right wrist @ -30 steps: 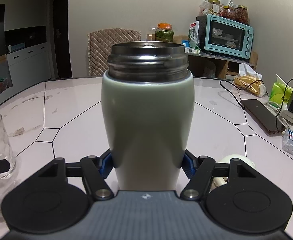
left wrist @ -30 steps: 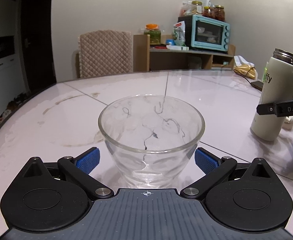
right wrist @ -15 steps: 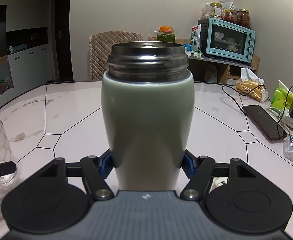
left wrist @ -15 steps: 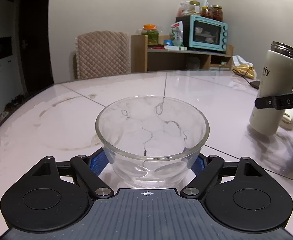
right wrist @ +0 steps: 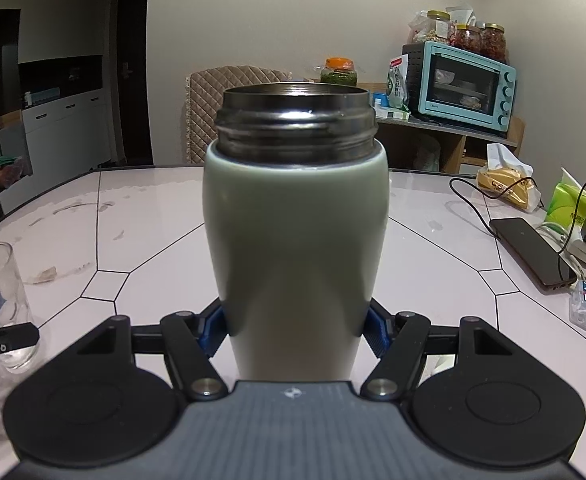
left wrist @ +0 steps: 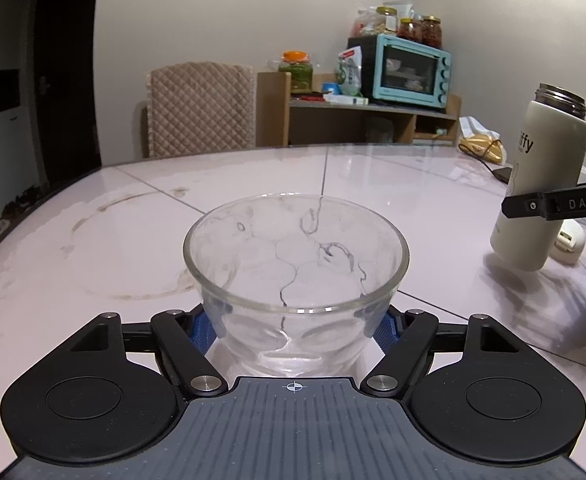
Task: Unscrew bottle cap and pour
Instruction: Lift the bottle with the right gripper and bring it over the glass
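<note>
1. Left gripper (left wrist: 295, 326): blue pads clamped on the glass cup (left wrist: 295, 264), angled slightly downward.
2. Right gripper (right wrist: 295, 326): jaws closed tight around the open thermos bottle (right wrist: 295, 216), angled slightly downward.

Pale grey-green bottle (right wrist: 295, 240) with steel neck, clear glass (left wrist: 296, 264), blue-padded black fingers (left wrist: 203, 330).

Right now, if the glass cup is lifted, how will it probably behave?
The glass cup is likely rigid and fragile, being clear glass. Its smooth wall may slip between the left gripper's blue pads, which clamp low. Empty, it is probably light.
</note>
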Demonstrator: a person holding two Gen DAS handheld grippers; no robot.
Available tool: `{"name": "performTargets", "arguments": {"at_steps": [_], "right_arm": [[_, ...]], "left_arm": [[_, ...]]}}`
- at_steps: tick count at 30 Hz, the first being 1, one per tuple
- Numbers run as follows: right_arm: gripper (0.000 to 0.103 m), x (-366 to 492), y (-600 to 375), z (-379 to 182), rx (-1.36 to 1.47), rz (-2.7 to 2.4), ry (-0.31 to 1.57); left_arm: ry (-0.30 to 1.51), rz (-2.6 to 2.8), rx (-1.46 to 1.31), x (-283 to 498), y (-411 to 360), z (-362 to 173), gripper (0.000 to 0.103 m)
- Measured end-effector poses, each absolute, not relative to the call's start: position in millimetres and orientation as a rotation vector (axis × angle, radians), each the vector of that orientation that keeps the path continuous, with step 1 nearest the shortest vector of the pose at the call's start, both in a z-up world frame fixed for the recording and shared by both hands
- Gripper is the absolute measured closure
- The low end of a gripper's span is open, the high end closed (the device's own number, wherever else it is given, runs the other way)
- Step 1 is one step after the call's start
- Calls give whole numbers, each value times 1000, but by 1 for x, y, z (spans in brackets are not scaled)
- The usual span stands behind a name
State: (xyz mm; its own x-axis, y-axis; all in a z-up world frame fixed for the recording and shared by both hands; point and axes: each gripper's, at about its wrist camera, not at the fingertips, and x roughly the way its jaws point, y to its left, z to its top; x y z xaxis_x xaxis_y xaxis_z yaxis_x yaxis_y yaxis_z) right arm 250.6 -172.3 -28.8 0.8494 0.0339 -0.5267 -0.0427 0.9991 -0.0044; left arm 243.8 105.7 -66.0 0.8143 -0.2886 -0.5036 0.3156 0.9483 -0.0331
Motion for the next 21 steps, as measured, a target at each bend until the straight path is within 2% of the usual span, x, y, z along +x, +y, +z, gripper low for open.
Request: {"name": "performTargets", "arguments": {"at_steps": [21], "right_arm": [[33, 252, -146, -5, -206, 210, 533]], "left_arm": [[487, -418, 100, 242, 92, -51, 24]]}}
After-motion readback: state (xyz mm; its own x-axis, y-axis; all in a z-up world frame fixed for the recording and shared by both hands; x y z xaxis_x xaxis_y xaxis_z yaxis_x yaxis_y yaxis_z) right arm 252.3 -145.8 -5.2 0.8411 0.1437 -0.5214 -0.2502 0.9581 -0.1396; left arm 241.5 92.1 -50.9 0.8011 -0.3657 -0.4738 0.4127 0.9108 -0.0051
